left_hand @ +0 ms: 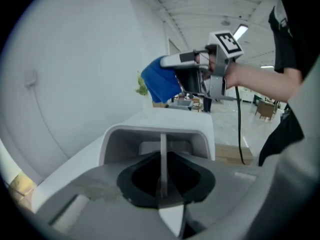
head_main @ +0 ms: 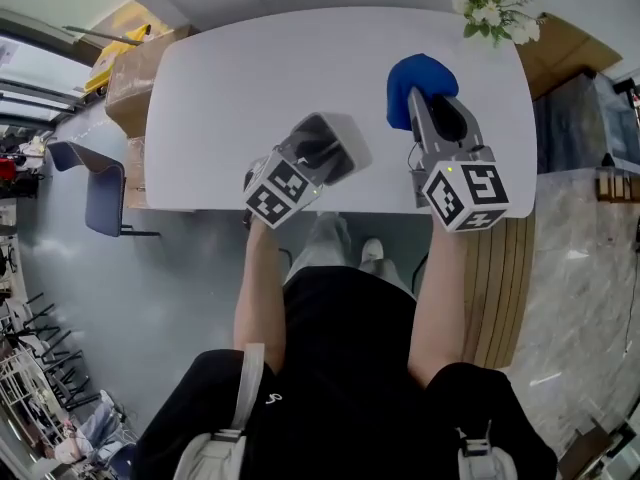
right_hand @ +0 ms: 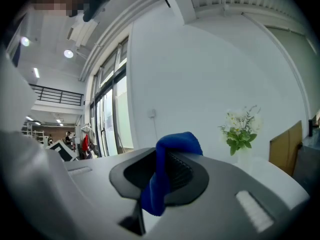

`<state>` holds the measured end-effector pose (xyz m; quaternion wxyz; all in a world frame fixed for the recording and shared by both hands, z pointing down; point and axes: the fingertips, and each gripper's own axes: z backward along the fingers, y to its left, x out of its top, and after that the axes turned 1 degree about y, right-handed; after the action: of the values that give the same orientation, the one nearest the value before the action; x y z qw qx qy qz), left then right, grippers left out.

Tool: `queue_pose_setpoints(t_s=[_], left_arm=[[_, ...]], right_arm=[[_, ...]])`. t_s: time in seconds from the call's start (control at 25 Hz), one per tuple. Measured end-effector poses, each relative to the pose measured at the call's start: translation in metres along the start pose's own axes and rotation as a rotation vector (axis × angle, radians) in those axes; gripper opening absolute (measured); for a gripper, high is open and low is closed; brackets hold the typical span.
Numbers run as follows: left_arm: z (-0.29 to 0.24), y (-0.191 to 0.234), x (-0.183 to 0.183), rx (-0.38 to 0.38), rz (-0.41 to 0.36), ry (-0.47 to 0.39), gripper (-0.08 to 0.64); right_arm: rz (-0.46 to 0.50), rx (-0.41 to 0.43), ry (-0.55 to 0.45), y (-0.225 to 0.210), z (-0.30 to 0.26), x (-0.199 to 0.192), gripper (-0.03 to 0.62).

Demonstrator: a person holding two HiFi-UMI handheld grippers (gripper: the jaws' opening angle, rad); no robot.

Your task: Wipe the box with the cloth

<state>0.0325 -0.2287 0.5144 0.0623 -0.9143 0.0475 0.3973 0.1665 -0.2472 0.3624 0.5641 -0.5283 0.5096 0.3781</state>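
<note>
Your left gripper is closed on the box, a pale, round-cornered shell held over the near edge of the white table. From the head view you cannot tell whether the box rests on the top or hangs just above it. In the left gripper view the jaws are pressed together on a thin white wall of the box, whose open side faces the camera.

Your right gripper is clenched on the blue cloth. The cloth is bunched at the jaw tips over the far right part of the table. In the right gripper view a fold of cloth stands up between the jaws, and a strip of it trails down toward the camera. The left gripper view shows the right gripper from the side. There the cloth hangs from its tip, above the tabletop.

Box and cloth are apart, the cloth to the right of the box and farther from you, with bare table between them. Both of your forearms reach in from the near edge, and the marker cubes on the grippers face up.

Flowers stand at the table's far right corner and show again in the right gripper view against a white wall. Cartons are stacked off the table's left end. A chair stands on the grey floor beside them.
</note>
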Motion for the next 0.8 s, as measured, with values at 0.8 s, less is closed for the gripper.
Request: queue_pose_setpoints(t_s=[0.8], left_arm=[[0.103,0.000,0.069,0.194,0.109,-0.322,0.051]], right_arm=[[0.377,0.710,0.067,0.154,0.041,0.007,0.051]])
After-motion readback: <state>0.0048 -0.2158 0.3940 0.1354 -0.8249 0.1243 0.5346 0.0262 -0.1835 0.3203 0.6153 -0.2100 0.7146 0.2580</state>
